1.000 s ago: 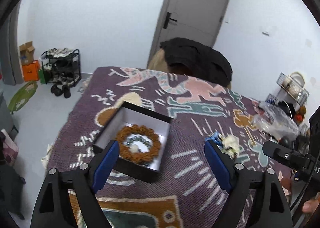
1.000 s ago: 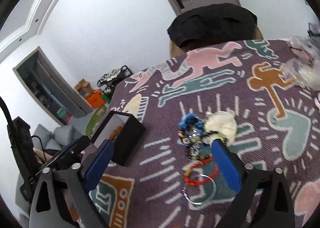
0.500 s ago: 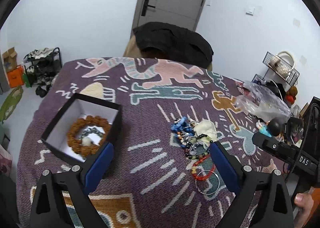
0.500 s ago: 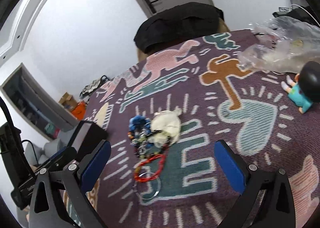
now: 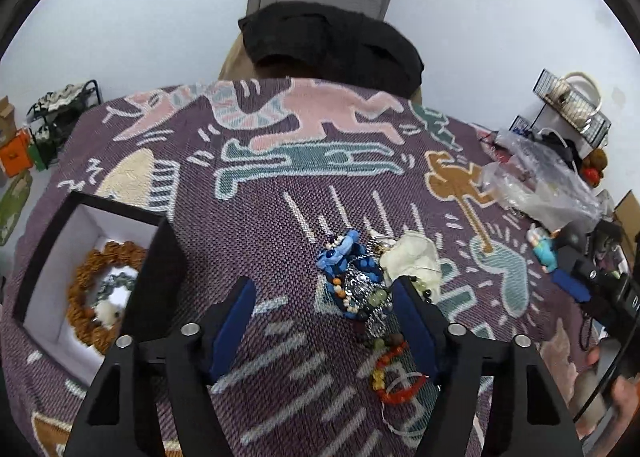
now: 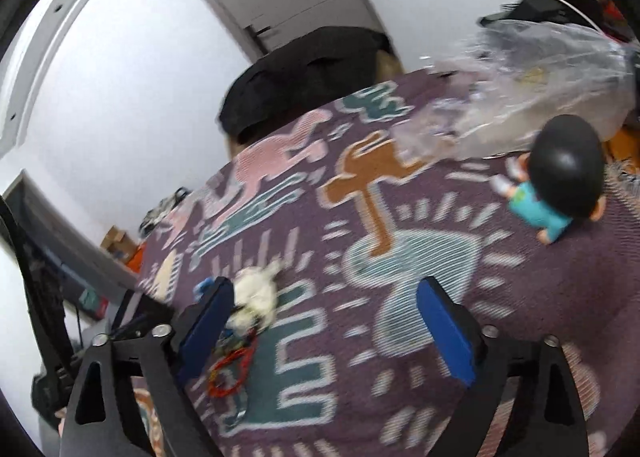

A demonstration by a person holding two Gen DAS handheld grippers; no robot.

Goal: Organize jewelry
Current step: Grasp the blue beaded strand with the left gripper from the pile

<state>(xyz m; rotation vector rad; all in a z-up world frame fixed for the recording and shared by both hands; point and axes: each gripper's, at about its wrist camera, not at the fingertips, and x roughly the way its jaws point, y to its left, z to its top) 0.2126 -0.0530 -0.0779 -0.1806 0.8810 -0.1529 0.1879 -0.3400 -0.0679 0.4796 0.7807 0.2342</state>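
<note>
Item: jewelry pile (image 5: 362, 289), my landmark for this entry, lying on the patterned purple cloth (image 5: 280, 225) that covers the bench. Contents as I read them: a blue charm figure (image 5: 340, 253) at the pile's far edge, mixed bead strands and silvery chain at its centre, a cream fabric pouch (image 5: 414, 259) touching its right side, and a red-orange bead bracelet (image 5: 394, 373) with a thin wire hoop at its near end. Well to the left of the pile stands the open black box (image 5: 44, 253) with a white lining, already holding a brown bead bracelet (image 5: 86, 317) ringed around smaller pieces. Left tool (image 5: 326, 321): blue pads spread wide, holding nothing, hanging just short of the pile with its right pad beside the pile's near-right edge. Right tool (image 6: 332, 321): also spread and empty, to the right of the pile; its view is motion-blurred. Beyond the pile to the right: a crumpled clear plastic bag (image 5: 536, 181) and a small toy figure (image 6: 556, 193). Handling, in my judgement: light, limp, loosely tangled strands that will drag neighbours along; beads are slick and round, so I would pinch across one strand at the pile's free near end, the red bracelet being the most separate.
</note>
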